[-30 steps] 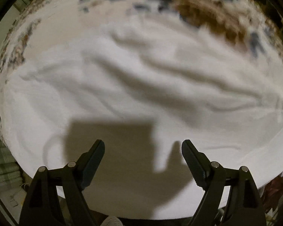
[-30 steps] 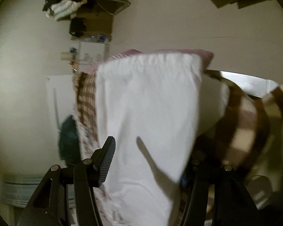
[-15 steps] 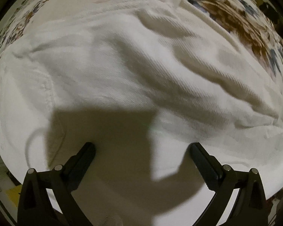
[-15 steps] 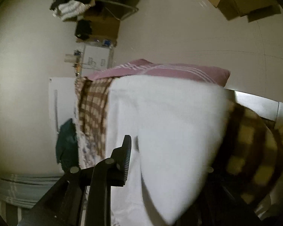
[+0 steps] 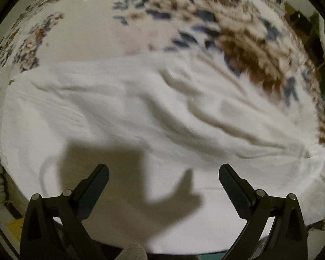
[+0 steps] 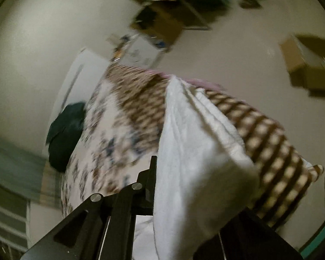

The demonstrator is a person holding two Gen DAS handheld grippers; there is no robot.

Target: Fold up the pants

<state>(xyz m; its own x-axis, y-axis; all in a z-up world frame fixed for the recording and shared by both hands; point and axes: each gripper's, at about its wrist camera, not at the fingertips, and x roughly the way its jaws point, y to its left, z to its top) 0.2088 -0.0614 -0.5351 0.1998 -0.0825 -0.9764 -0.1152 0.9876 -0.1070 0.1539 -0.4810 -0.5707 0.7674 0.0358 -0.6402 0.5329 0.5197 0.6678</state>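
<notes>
The white pants (image 5: 140,112) lie wrinkled across a floral bedcover (image 5: 101,23) in the left wrist view. My left gripper (image 5: 163,176) hovers open over their near part, holding nothing; its shadow falls on the cloth. In the right wrist view my right gripper (image 6: 197,179) is shut on a fold of the white pants (image 6: 192,151), which drapes up and away from the jaws; the right finger is hidden behind the cloth.
A brown checked blanket (image 6: 270,143) and a pink pillow edge (image 6: 203,83) lie beyond the pants. A dark green garment (image 6: 65,134) sits at the bed's left edge. Cardboard boxes (image 6: 309,65) and clutter stand on the floor beyond.
My left gripper has pulled back up from the pants, showing more bedcover. My right gripper has closed on the pants and swung, tilting its view.
</notes>
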